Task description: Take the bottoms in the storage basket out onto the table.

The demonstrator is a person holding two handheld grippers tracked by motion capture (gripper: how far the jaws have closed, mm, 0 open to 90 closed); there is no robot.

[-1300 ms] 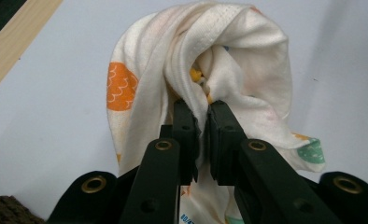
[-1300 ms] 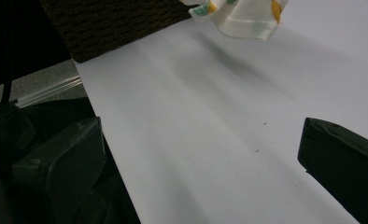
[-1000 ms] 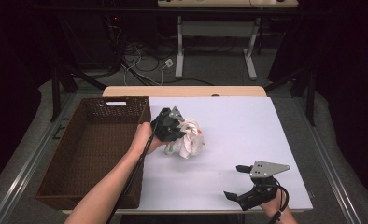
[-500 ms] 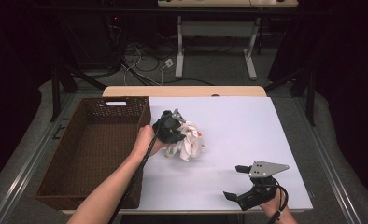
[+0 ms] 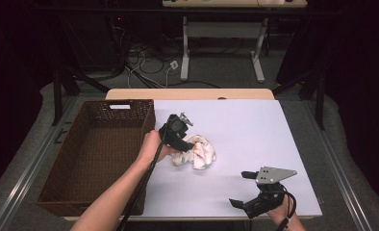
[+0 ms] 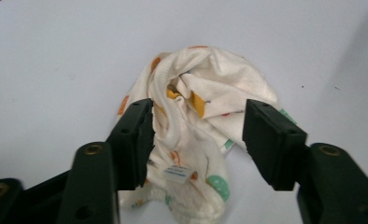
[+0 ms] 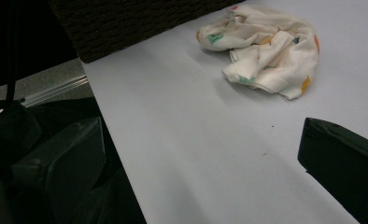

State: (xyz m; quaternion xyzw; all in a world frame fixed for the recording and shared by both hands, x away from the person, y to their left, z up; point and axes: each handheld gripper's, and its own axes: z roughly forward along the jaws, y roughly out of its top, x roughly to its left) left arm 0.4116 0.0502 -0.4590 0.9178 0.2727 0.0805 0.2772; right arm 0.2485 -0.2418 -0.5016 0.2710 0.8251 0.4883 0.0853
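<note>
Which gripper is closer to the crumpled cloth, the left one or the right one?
The left gripper. Its fingers have just been opening and now stand either side of the cloth without squeezing it. The right gripper rests apart from the cloth, by the table's near edge.

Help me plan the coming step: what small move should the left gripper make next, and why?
Probably lift clear of the crumpled cloth. The left gripper has just been opening; its pads straddle the cloth without pressing, and it lies loose on the table beside the basket.
</note>
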